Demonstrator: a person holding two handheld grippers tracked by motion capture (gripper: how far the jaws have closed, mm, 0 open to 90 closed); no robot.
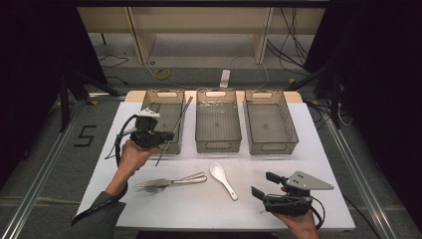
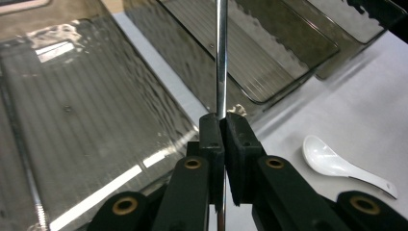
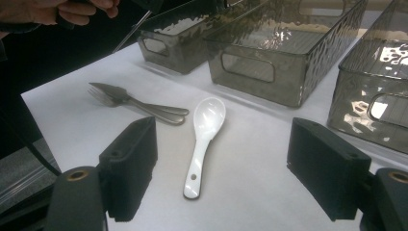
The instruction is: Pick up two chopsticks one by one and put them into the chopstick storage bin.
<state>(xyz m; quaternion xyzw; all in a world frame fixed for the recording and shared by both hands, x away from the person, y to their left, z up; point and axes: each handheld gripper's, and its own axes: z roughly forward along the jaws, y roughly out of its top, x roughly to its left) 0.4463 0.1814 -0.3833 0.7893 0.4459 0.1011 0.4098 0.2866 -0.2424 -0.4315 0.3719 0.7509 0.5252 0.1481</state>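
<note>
left hand-held gripper (image 2: 221, 126) clenches a metal chopstick (image 2: 221, 57) over the left bin (image 1: 161, 102), right hand-held gripper (image 3: 221, 168) released at five o'clock.

Dim room, glare on bins (image 3: 284, 53)

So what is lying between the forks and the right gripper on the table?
The white spoon lies between the forks and the right gripper, on bare table; the high view shows it.
</note>
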